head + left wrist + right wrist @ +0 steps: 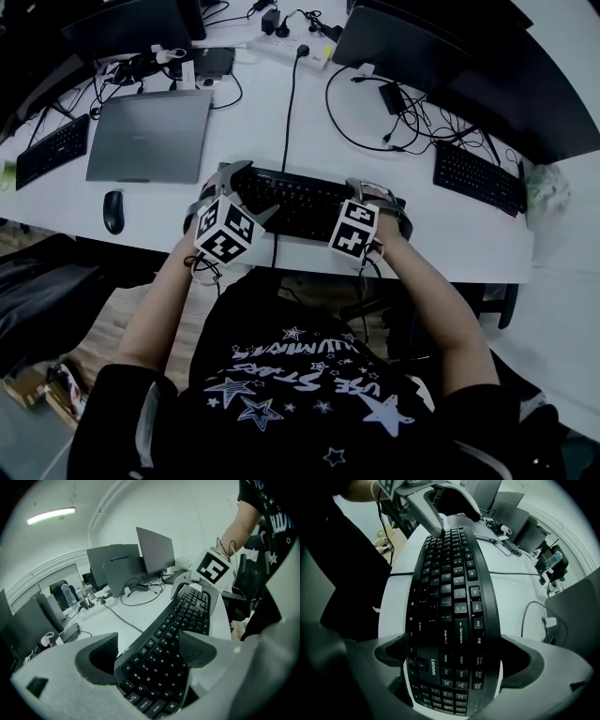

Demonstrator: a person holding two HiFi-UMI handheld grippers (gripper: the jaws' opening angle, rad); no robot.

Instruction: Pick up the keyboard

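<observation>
A black curved keyboard [298, 201] lies along the front edge of the white desk [450, 239]. My left gripper [246, 193] grips its left end, with one jaw on the far edge and one on the near edge. The left gripper view shows the keyboard [174, 632] between the jaws of that gripper [149, 645]. My right gripper [377, 202] clamps the right end. In the right gripper view that gripper [458, 657] has the number-pad end of the keyboard [449, 597] in its jaws. I cannot tell whether the keyboard is off the desk.
A closed grey laptop [150, 136] and a black mouse [113, 211] sit to the left. Two other keyboards [52, 150] [478, 176] flank the scene. The keyboard's cable [286, 112] runs back to a power strip [291, 47]. Dark monitors [422, 42] stand behind.
</observation>
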